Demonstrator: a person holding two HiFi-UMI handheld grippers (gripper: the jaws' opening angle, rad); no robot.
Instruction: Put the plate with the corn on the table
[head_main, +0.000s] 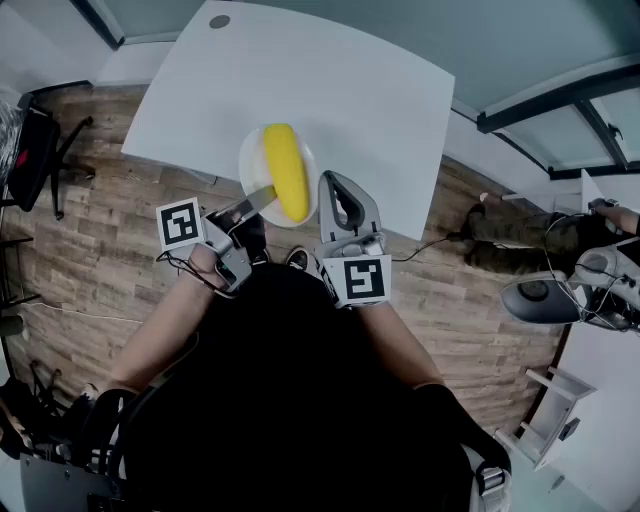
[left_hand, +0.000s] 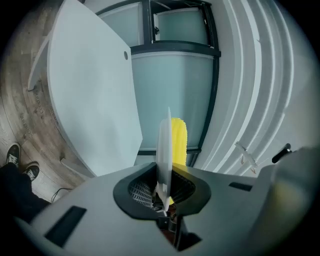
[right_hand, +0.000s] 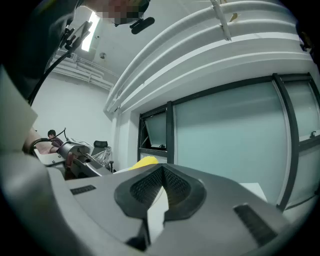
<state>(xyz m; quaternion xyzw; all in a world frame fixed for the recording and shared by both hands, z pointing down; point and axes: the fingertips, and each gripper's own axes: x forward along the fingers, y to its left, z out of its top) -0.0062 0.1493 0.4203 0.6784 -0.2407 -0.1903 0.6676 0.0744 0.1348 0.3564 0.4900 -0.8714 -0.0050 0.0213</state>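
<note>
Left claw (head_main: 263, 196), right claw (head_main: 334, 186) tight on plate (head_main: 251, 166) of corn (head_main: 285, 180); white table (head_main: 350, 90), wood floor (head_main: 100, 230)

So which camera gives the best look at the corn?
The head view: the whole corn lies in sight on the plate. The left gripper view shows only a yellow strip of it behind the plate's edge; the right gripper view shows just a yellow tip above the right claw.

Corn (head_main: 285, 181) on plate (head_main: 250, 166), at near edge of table (head_main: 350, 90)
</note>
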